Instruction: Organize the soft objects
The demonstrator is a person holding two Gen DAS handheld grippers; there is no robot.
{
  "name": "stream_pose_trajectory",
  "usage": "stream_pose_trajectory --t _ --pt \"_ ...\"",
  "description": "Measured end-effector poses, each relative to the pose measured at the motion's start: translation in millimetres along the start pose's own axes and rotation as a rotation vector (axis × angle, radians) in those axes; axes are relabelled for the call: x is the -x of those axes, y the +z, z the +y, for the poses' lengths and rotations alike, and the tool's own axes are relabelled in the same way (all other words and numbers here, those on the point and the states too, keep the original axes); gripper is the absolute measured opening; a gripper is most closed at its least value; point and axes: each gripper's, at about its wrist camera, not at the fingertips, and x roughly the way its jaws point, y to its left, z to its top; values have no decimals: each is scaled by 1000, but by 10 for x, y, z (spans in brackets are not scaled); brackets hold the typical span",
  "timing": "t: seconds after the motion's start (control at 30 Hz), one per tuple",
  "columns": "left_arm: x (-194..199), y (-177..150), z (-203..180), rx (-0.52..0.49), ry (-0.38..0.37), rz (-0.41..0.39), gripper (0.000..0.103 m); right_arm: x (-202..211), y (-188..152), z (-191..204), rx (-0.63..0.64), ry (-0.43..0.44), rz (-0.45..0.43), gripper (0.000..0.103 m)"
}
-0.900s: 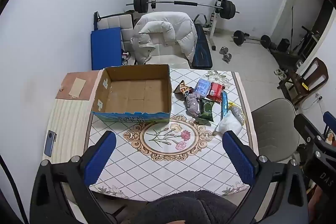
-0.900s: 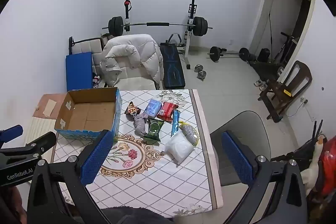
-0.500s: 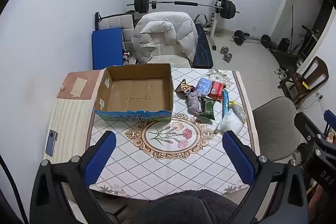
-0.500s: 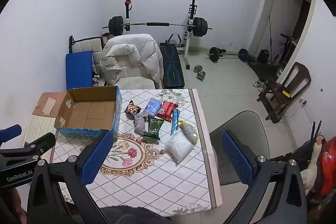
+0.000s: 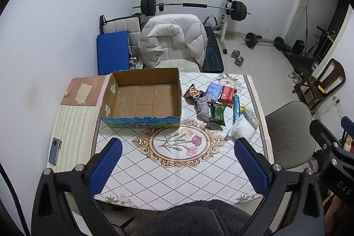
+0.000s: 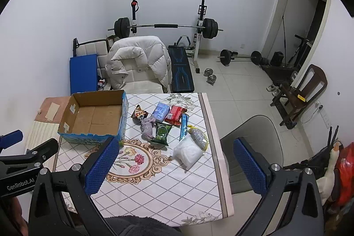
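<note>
An empty open cardboard box (image 5: 141, 98) (image 6: 95, 118) stands on the table's far left. To its right lies a cluster of soft things: a grey cloth toy (image 5: 203, 107) (image 6: 148, 127), a green packet (image 5: 218, 113) (image 6: 161, 133), a blue packet (image 5: 213, 90), a red packet (image 5: 226, 93), a snack bag (image 5: 192, 93), a blue tube (image 5: 236, 108) and a white bag (image 5: 242, 131) (image 6: 188, 153). My left gripper (image 5: 177, 167) and right gripper (image 6: 174, 167) are open and empty, held high above the table's near edge.
The table has a patterned cloth (image 5: 177, 165). A phone (image 5: 54, 150) lies on the striped left part. A grey chair (image 5: 289, 134) stands at the table's right. A chair with a white jacket (image 5: 174, 39) stands behind it. Gym weights lie on the floor beyond.
Both views have shifted slightly, the table sitting a little lower and nearer in them. Nothing on the table has moved and both grippers stay open.
</note>
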Motion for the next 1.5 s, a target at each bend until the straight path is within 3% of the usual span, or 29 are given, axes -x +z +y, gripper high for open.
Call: stream_pose_trajectory --t 1.5 --pt "208 -42 100 19 13 -75 103 207 65 85 10 4 -41 103"
